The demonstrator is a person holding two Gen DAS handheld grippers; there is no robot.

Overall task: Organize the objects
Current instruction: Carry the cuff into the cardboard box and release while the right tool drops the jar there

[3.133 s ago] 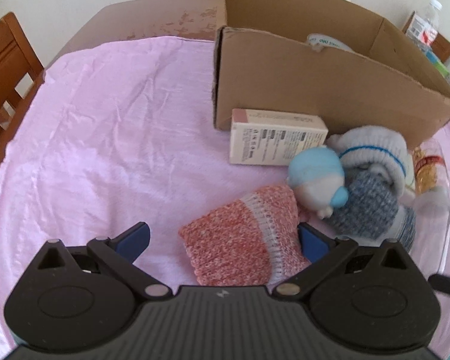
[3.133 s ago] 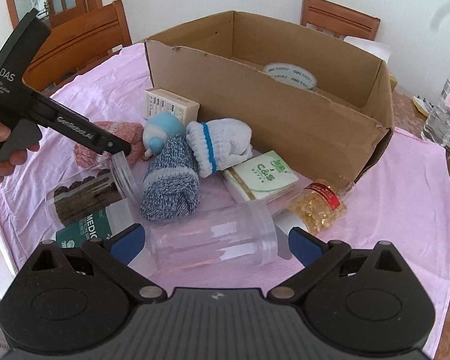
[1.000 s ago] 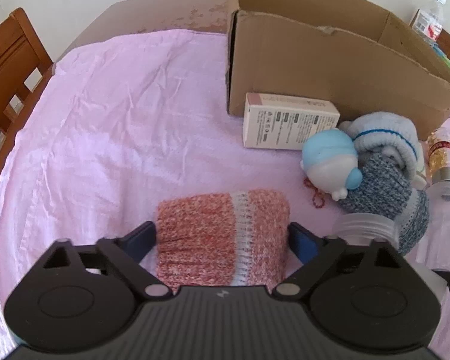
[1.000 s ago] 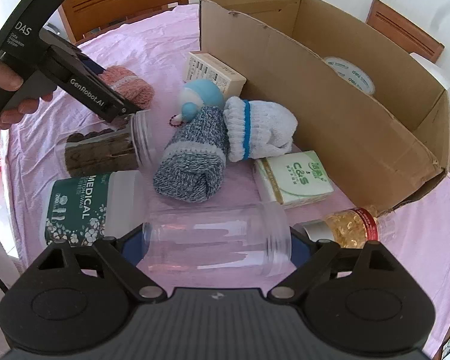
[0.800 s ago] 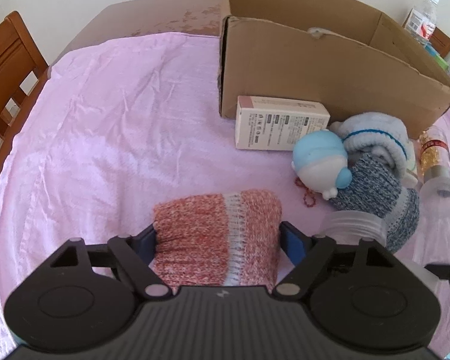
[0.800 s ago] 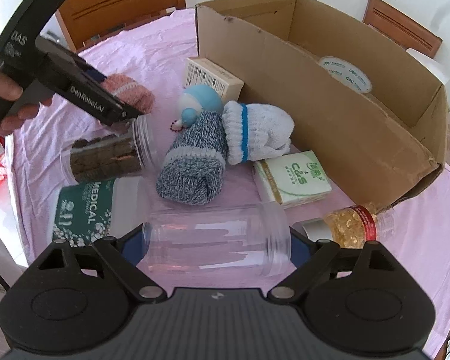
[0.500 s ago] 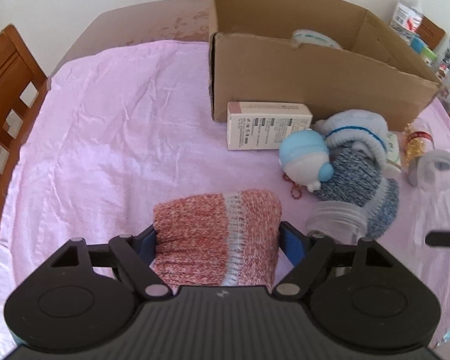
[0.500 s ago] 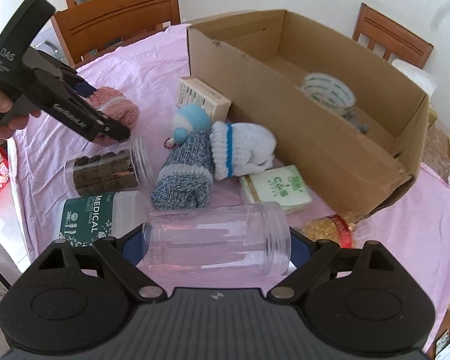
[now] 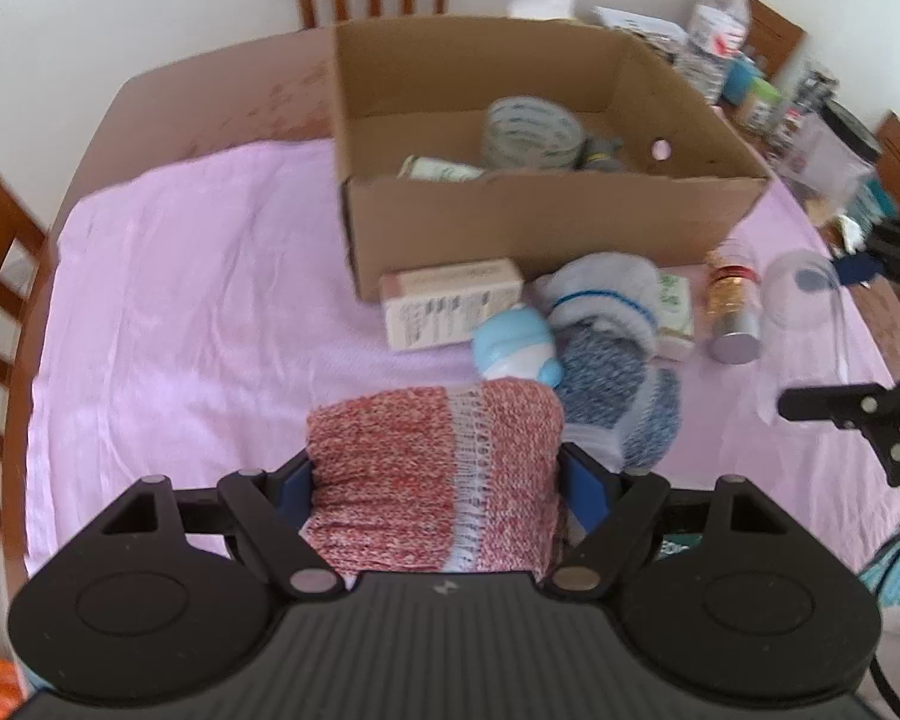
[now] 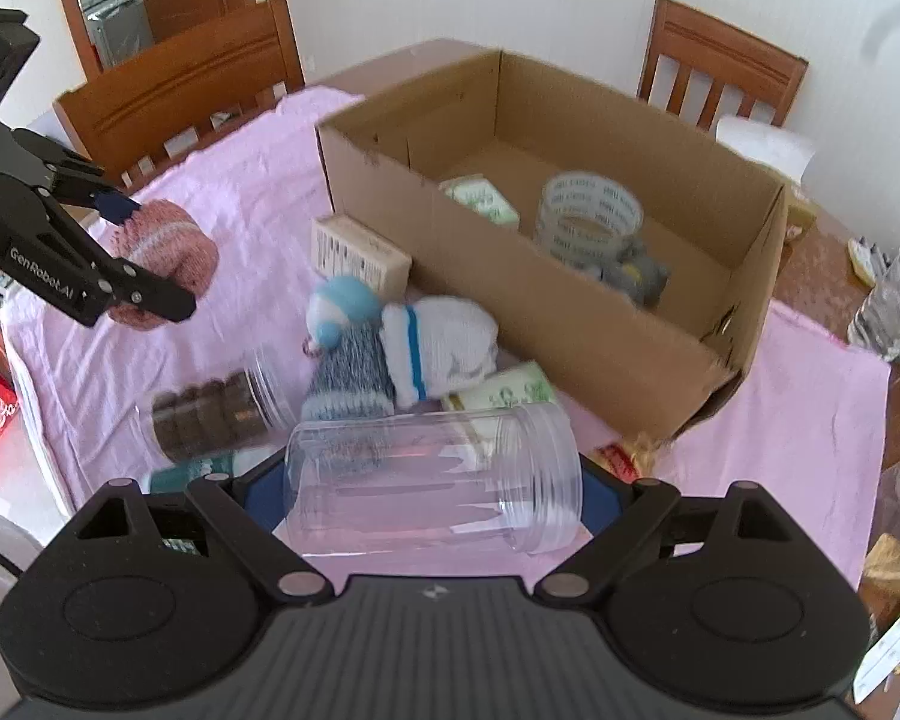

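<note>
My left gripper is shut on a red-and-white knit roll and holds it above the pink cloth; it also shows in the right wrist view. My right gripper is shut on an empty clear plastic jar, lifted, lying sideways between the jaws; the jar shows in the left wrist view. The open cardboard box stands ahead and holds a tape roll and a green packet.
On the pink cloth lie a white carton, a blue-capped toy, blue and white knit socks, a green tissue pack, a capsule bottle and a jar of dark biscuits. Wooden chairs surround the table.
Both grippers have risen with their loads, the knit roll and the clear jar, and moved toward the box, whose inside now shows.
</note>
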